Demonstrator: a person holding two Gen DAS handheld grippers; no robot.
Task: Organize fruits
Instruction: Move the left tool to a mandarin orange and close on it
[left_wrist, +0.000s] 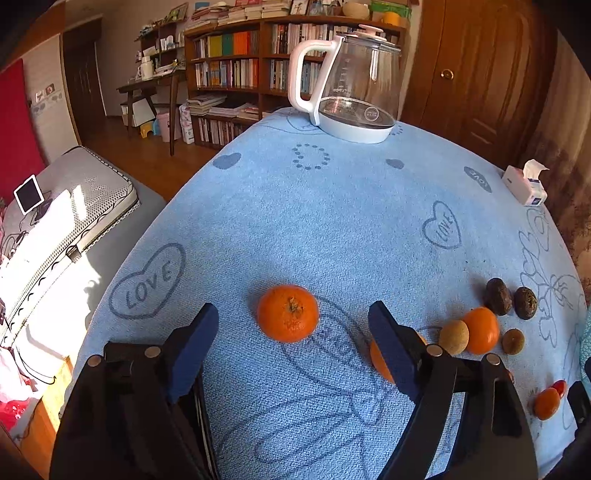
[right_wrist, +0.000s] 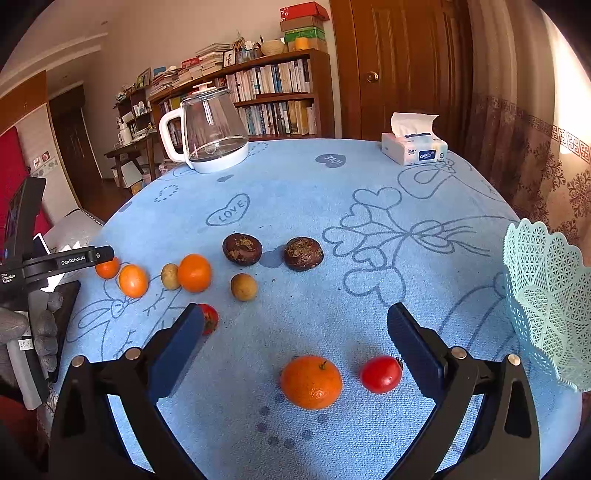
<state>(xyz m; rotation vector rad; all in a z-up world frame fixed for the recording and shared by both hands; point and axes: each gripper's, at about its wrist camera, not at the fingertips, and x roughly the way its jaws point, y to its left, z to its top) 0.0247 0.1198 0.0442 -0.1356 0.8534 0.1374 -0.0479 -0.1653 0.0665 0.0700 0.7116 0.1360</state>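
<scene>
On the blue cloth (left_wrist: 332, 221) an orange (left_wrist: 288, 313) lies between the tips of my left gripper (left_wrist: 293, 314), which is open and not touching it. Another orange (left_wrist: 378, 360) is half hidden behind its right finger. To the right sit a brown fruit (left_wrist: 454, 336), an orange (left_wrist: 480, 329) and two dark fruits (left_wrist: 498, 296). My right gripper (right_wrist: 295, 314) is open, with an orange (right_wrist: 311, 382) and a red tomato (right_wrist: 380, 373) lying loose between its fingers. A second tomato (right_wrist: 210, 317) peeks from behind its left finger.
A pale green lattice basket (right_wrist: 546, 295) stands at the table's right edge. A glass kettle (right_wrist: 212, 129) and a tissue box (right_wrist: 413, 147) sit at the far side. A gloved hand (right_wrist: 40, 332) holds the left gripper at the left edge. Beyond are bookshelves and a door.
</scene>
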